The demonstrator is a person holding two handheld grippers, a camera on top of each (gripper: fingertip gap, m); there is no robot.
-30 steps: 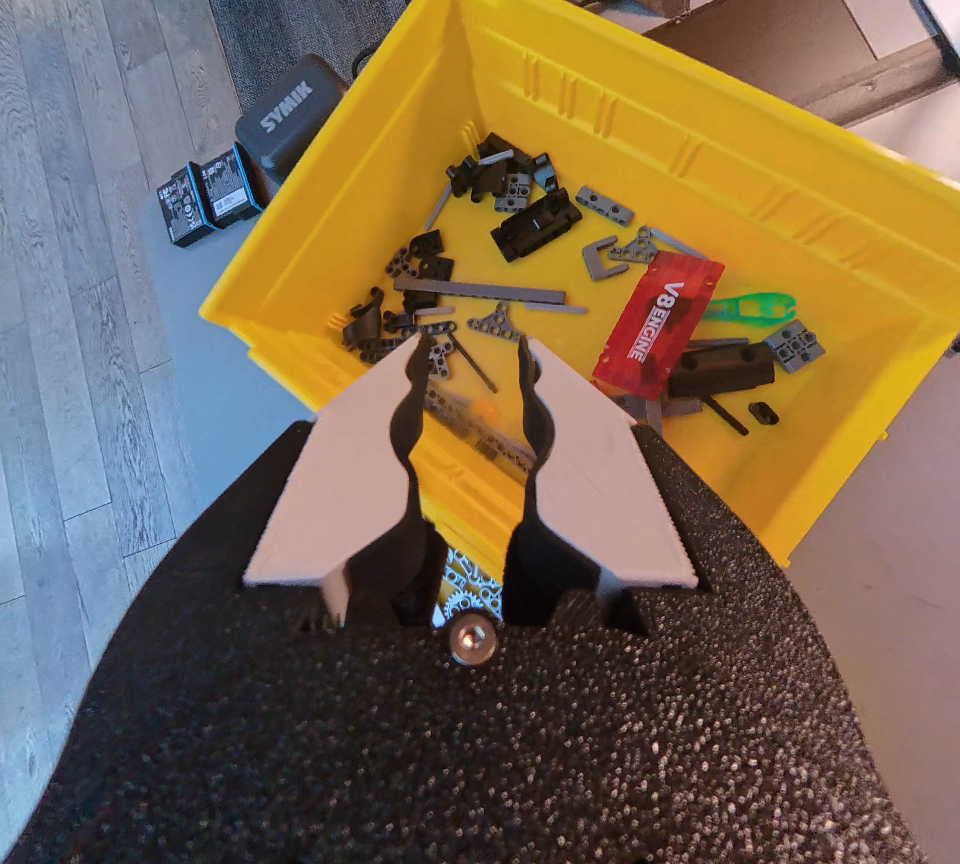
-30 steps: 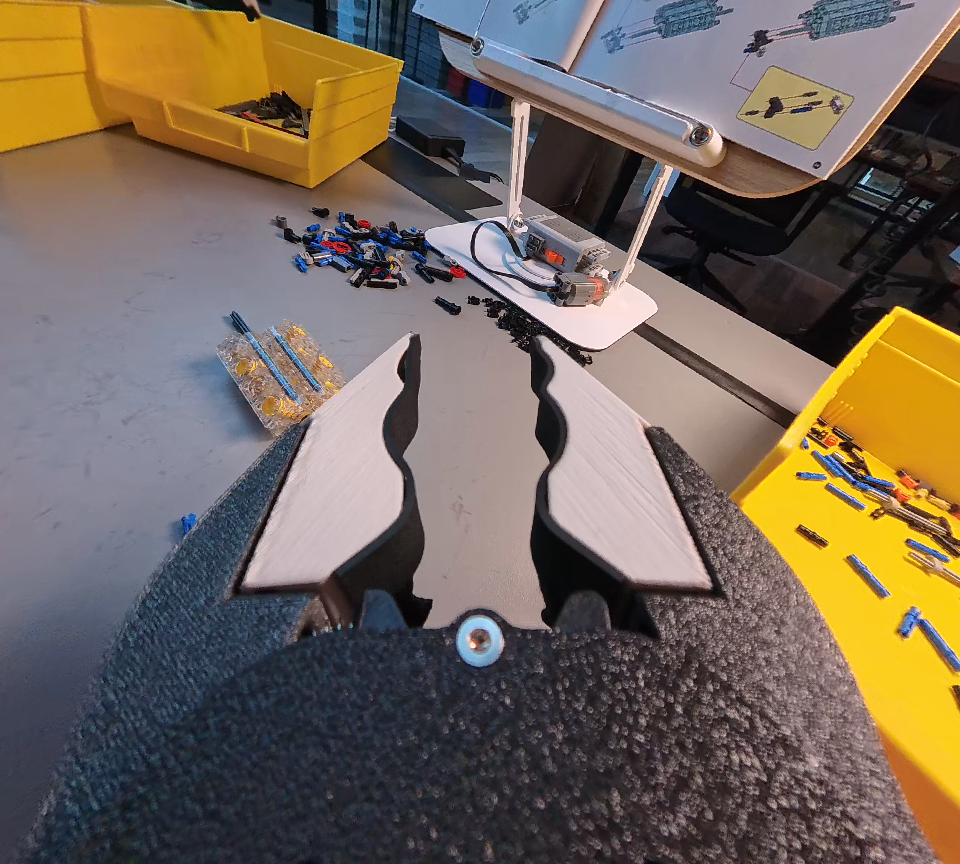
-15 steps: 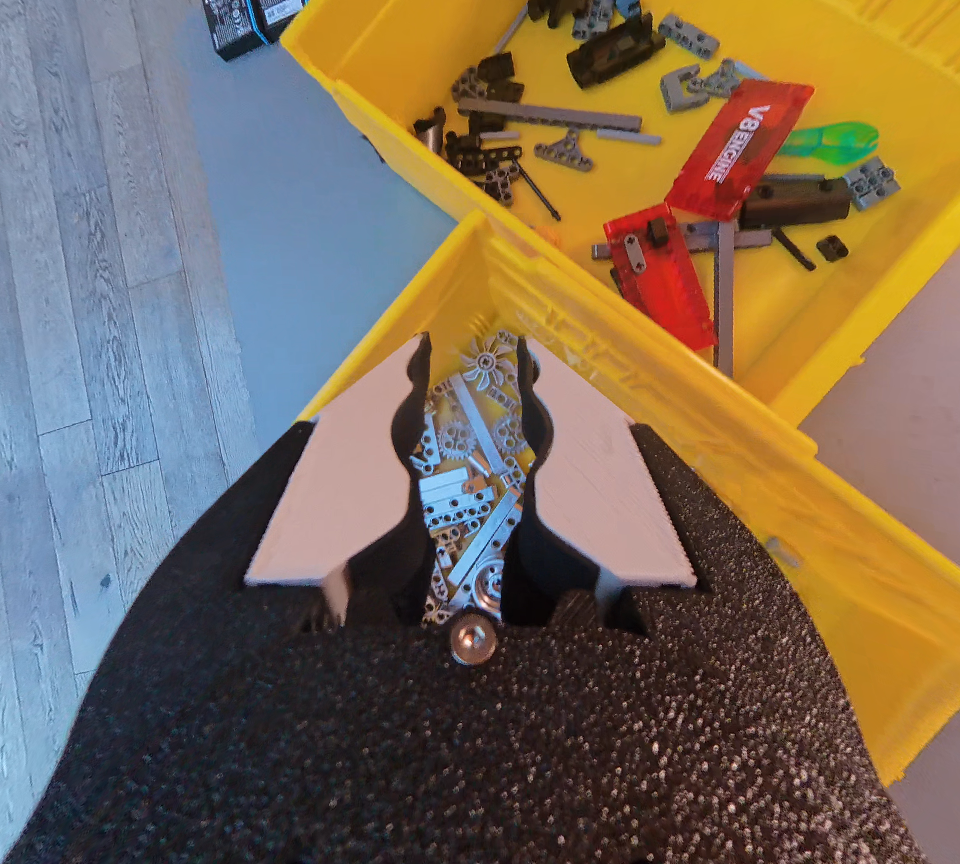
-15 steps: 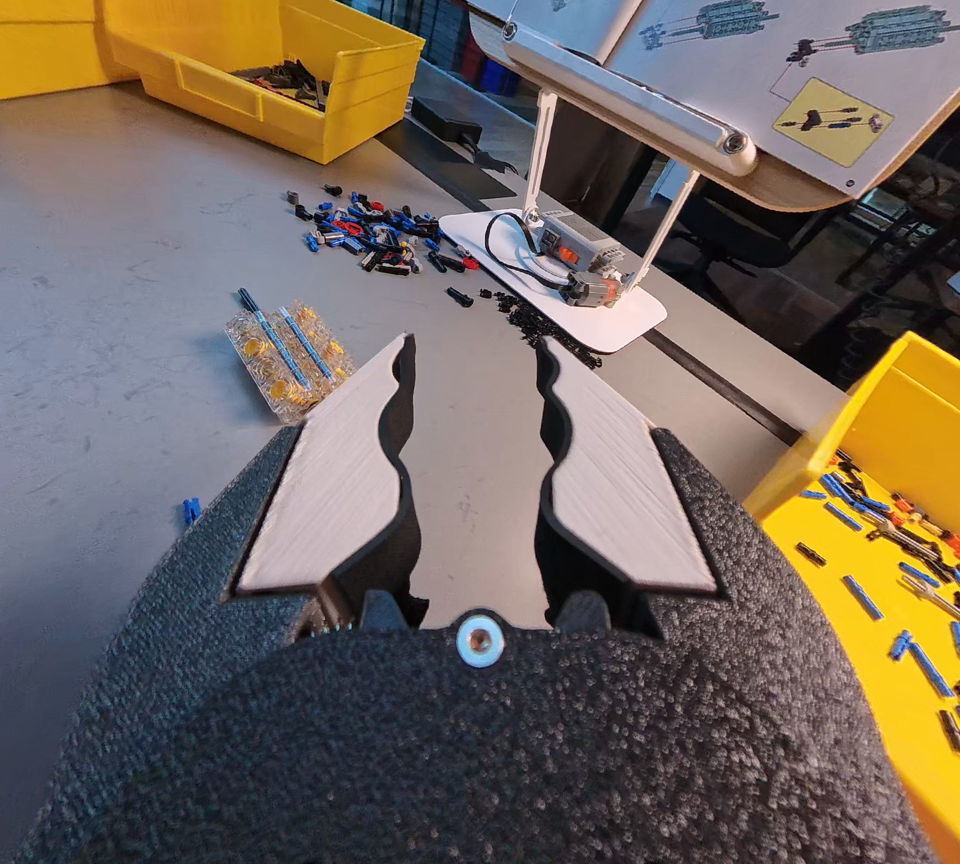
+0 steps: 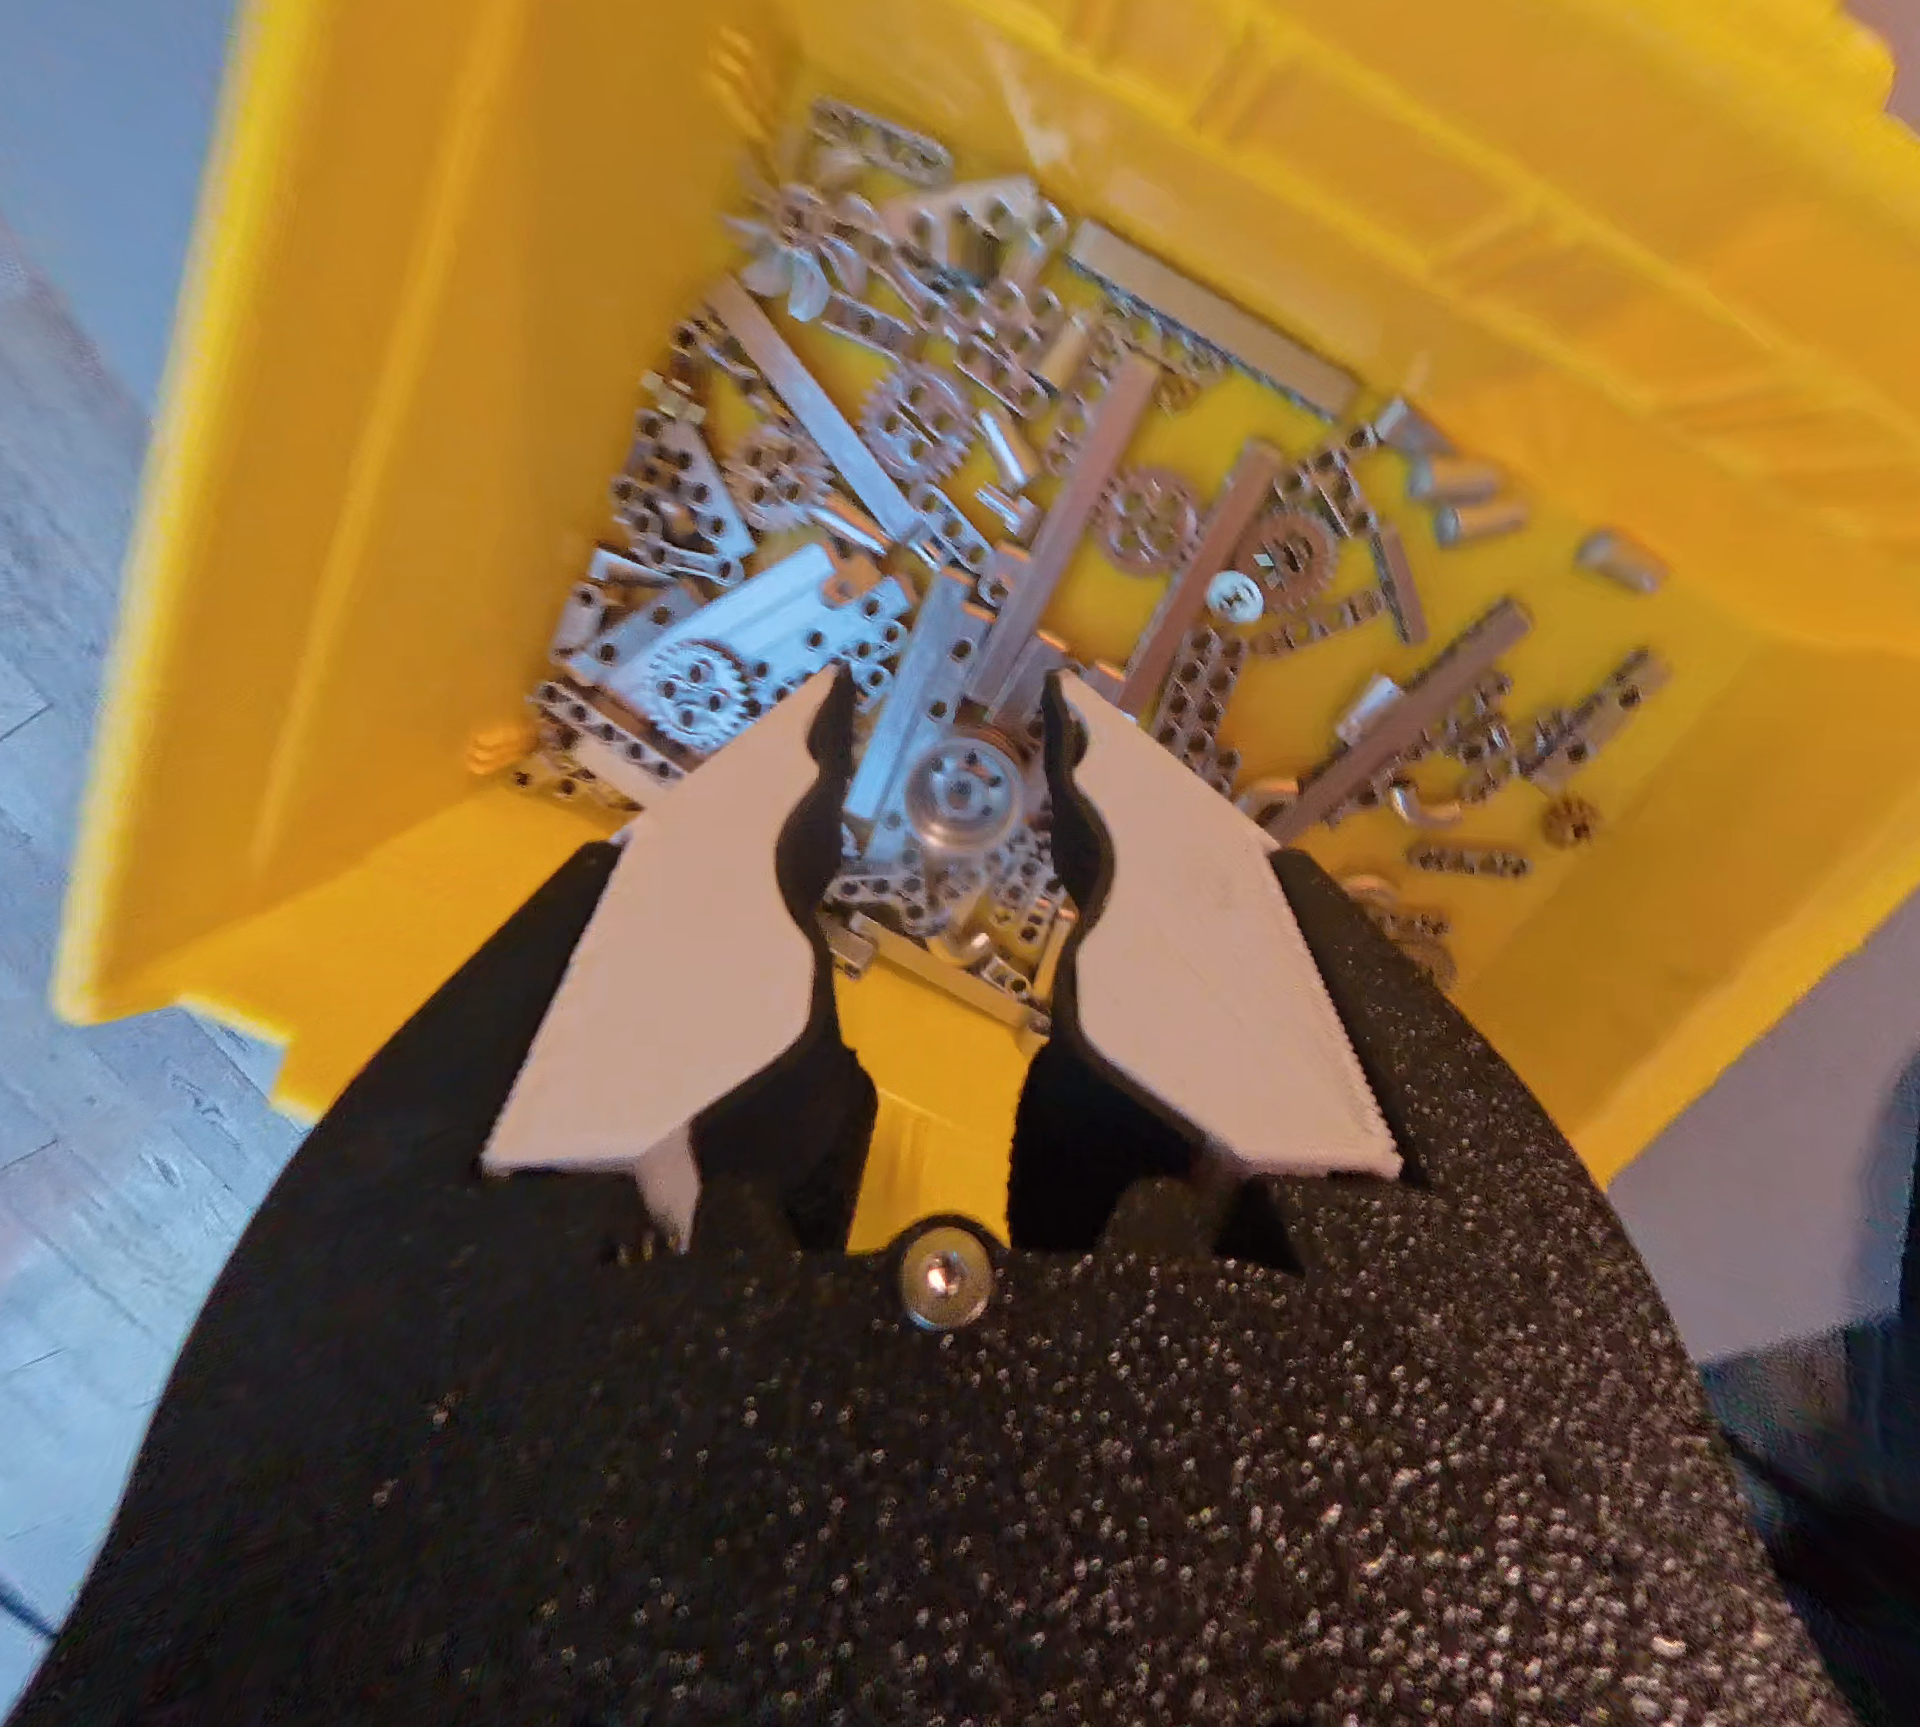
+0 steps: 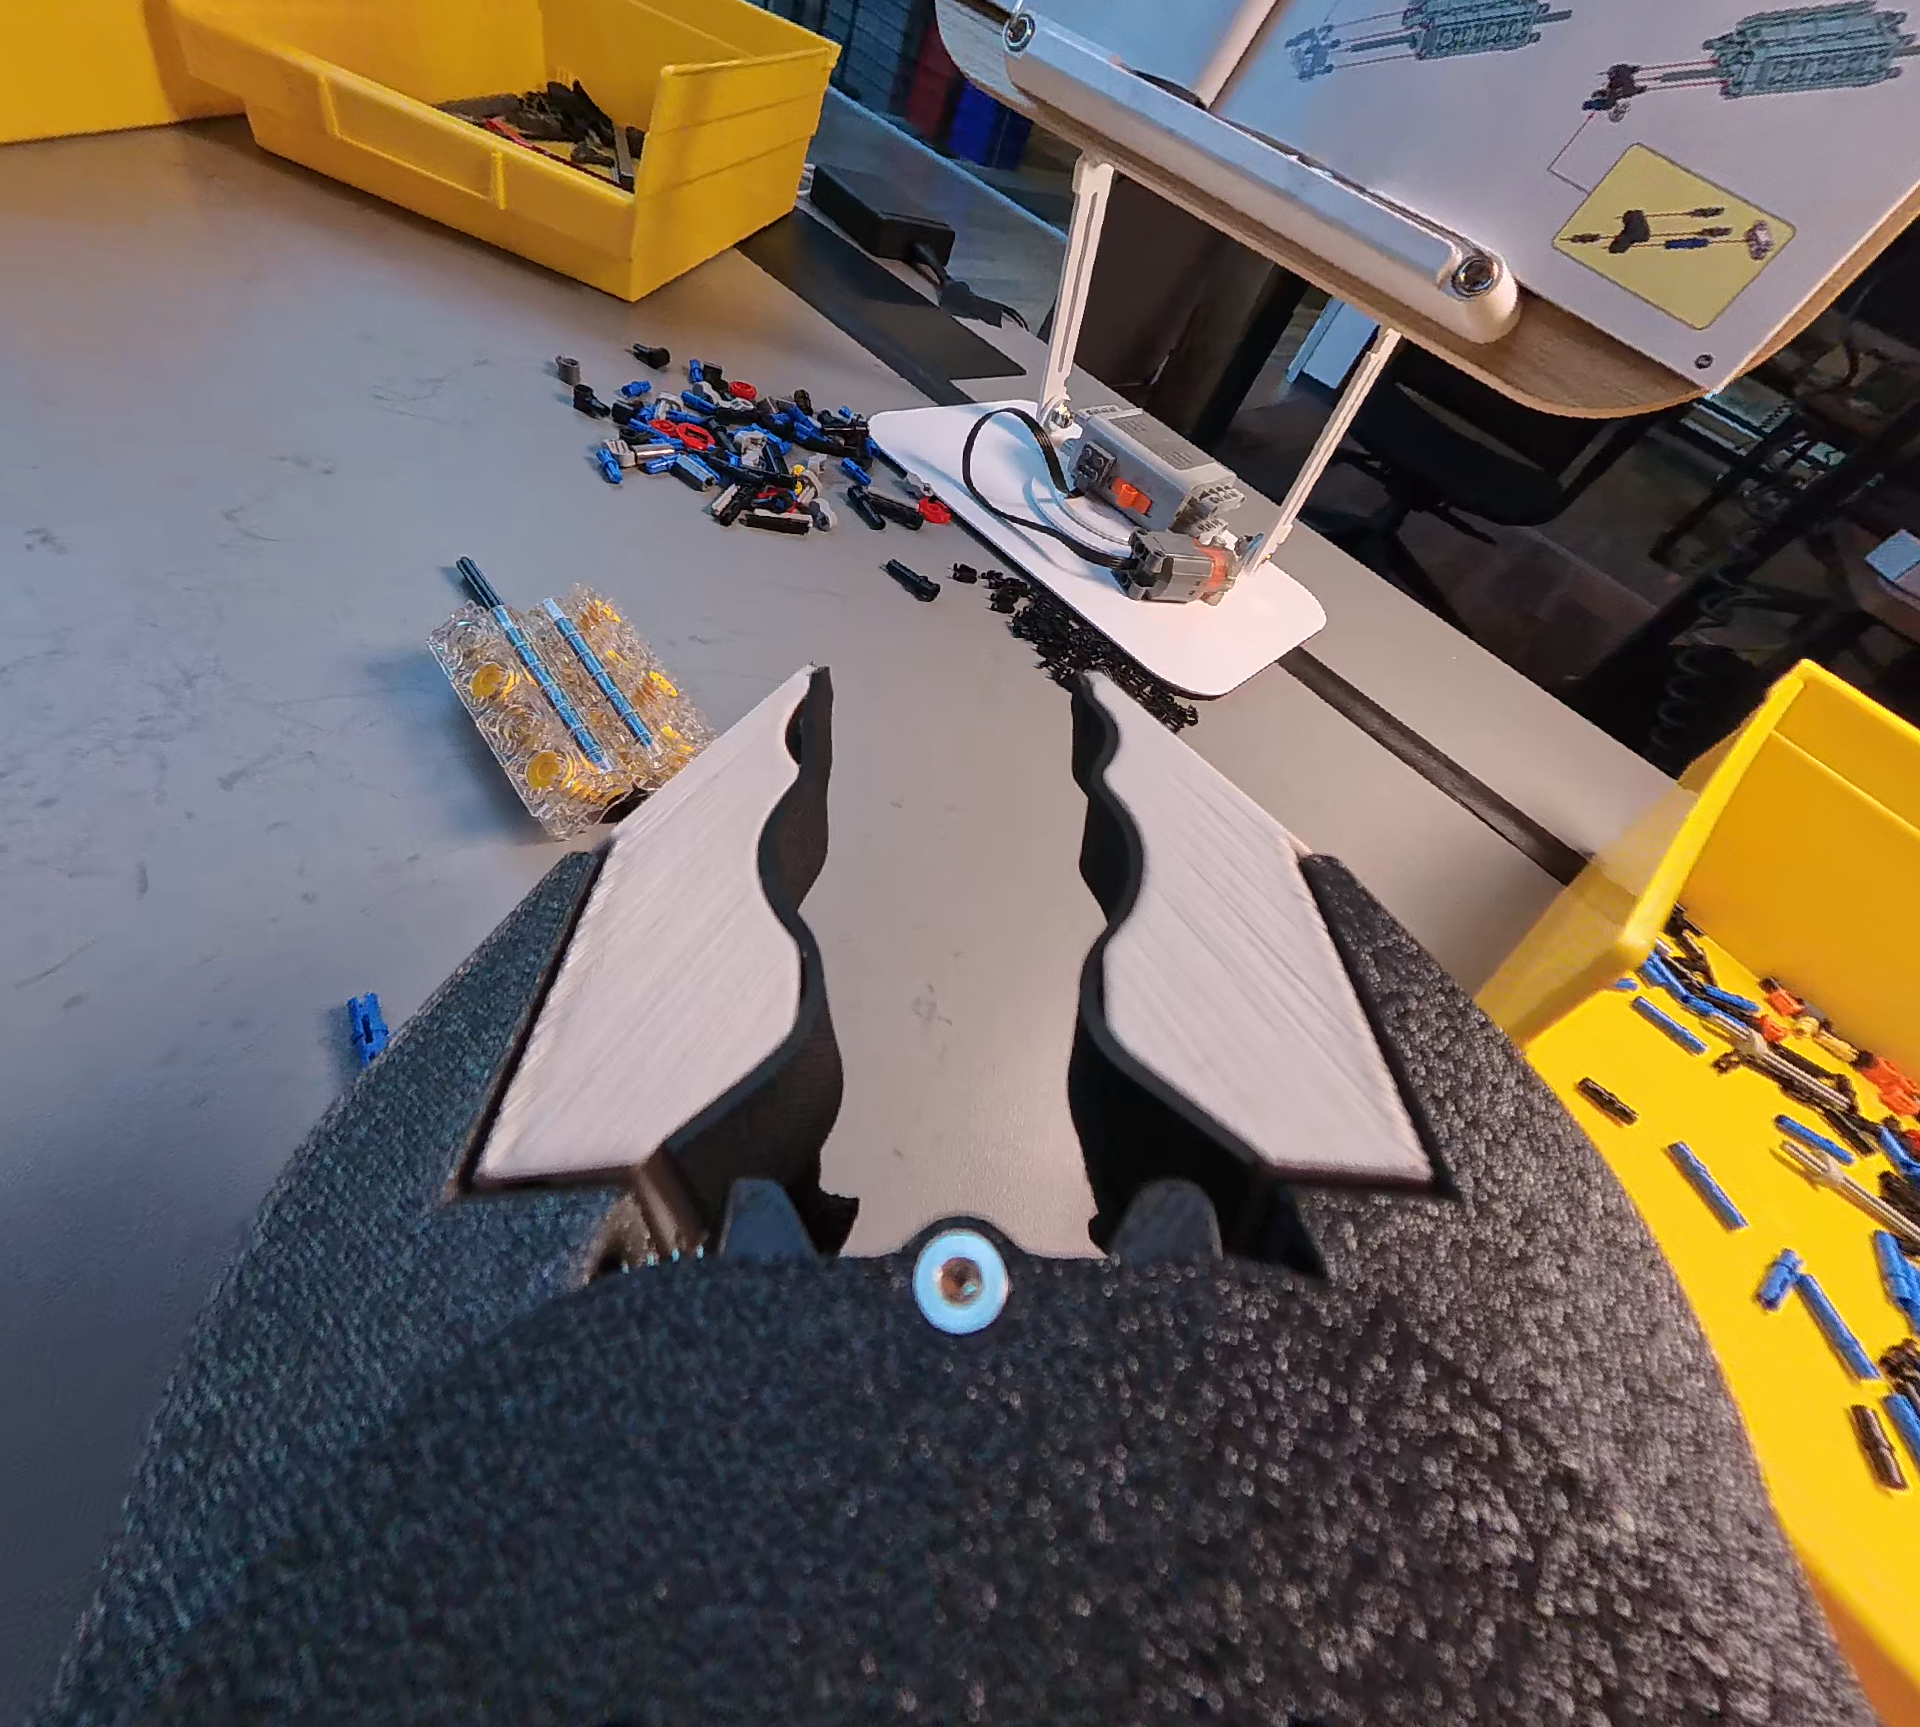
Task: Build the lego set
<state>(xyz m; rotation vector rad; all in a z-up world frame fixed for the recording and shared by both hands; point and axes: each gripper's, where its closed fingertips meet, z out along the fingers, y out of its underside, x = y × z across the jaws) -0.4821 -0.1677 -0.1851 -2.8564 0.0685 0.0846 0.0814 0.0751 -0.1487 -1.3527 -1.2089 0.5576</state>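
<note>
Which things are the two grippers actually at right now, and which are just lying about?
At the grippers:
- left gripper, open, over the grey parts in a yellow bin
- right gripper, open, empty, over bare table

Lying about:
- clear block
- loose pins
- booklet stand
- grey motor
- far bin
- pin bin

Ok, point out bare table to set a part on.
Bare grey table lies left of the clear yellow-studded block, and between the right gripper jaws. Crowded: the loose pin pile, the white stand base.
</note>
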